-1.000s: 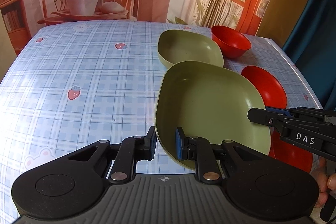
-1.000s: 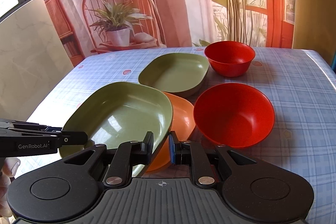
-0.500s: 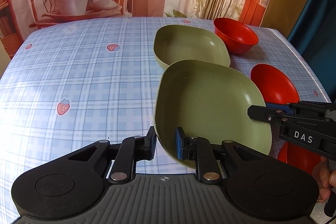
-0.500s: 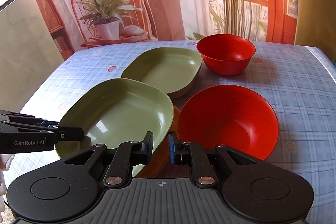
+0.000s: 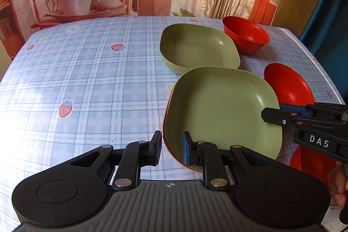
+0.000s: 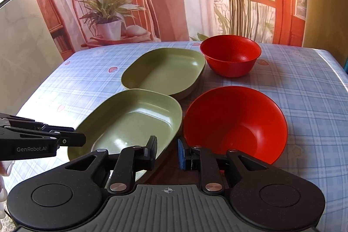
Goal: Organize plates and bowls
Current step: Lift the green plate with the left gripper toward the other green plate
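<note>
Left gripper (image 5: 171, 150) pinching near square green plastic plate (image 5: 221, 110) over orange dish (image 5: 174, 156); right gripper (image 6: 166, 150) narrow, empty; next: stack onto far green plate (image 5: 195, 47).

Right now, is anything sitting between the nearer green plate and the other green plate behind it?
Nothing visible. The near green plate, its rim between the left gripper's fingers, sits just before the far green plate. The small red bowl and large red bowl lie off to the right.
</note>
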`<state>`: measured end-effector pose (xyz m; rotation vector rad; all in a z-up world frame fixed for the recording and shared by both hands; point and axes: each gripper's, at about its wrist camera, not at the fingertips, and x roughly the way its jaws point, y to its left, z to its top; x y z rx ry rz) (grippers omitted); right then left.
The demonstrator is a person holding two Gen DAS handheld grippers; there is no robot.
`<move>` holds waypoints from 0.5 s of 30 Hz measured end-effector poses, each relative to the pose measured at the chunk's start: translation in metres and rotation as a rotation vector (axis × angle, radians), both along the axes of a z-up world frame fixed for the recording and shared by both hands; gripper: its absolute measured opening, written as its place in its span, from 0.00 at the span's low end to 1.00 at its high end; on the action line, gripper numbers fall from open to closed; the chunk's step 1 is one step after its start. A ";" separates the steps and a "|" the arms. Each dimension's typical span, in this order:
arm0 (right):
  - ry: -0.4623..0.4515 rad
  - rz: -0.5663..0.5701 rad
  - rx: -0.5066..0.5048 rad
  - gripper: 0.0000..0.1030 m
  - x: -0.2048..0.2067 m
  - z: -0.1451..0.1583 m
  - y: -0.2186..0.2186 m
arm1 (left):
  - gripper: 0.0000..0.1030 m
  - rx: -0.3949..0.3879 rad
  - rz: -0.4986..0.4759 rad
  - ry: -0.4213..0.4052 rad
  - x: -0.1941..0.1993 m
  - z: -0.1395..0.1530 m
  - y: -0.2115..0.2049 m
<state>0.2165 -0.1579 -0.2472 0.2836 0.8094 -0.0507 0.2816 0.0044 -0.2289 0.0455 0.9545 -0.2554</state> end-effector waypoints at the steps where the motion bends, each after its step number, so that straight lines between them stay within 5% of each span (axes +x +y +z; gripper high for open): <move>1: -0.003 0.000 0.003 0.20 -0.001 0.001 -0.001 | 0.21 -0.001 0.001 -0.002 0.000 0.001 0.001; 15: -0.055 0.005 -0.005 0.21 -0.003 0.021 -0.002 | 0.21 -0.018 0.036 -0.021 0.000 0.009 0.008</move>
